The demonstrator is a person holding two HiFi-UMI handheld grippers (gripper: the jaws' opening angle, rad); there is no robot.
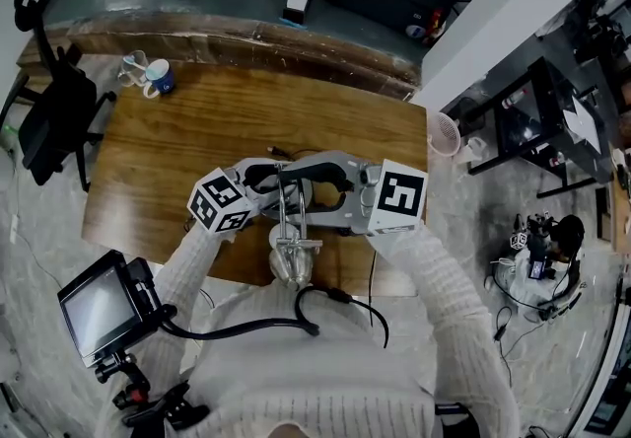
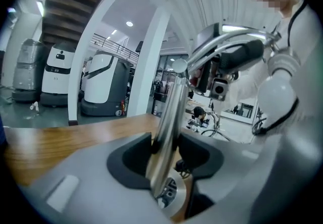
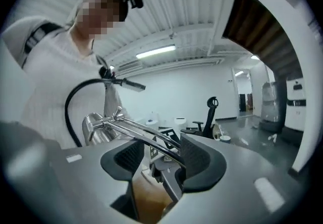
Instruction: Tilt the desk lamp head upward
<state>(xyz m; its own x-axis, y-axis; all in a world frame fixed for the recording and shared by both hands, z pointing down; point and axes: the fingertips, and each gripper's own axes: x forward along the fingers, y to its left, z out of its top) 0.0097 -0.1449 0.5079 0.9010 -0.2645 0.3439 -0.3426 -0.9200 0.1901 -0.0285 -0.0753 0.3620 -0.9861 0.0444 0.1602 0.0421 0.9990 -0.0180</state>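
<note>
A chrome desk lamp stands near the front edge of the wooden desk [image 1: 148, 160]. Its dome-shaped head [image 1: 294, 263] points toward the person. My left gripper [image 1: 281, 184] comes in from the left and is shut on the lamp's upright pole [image 2: 169, 117], with a dark pad against each side just above the round base [image 2: 171, 192]. My right gripper [image 1: 320, 191] comes in from the right. The lamp's thin upper arm rods [image 3: 146, 140] run between its jaws, close to the right pad, and a wide gap remains. The lamp head [image 3: 93, 127] shows beyond them.
A blue-and-white mug [image 1: 158, 79] and a clear one [image 1: 133, 66] sit at the desk's far left corner. A plastic cup [image 1: 444, 133] stands off the right edge. An office chair [image 1: 49, 120] is to the left. A small monitor [image 1: 99, 308] and a black cable [image 1: 335, 298] hang by the person.
</note>
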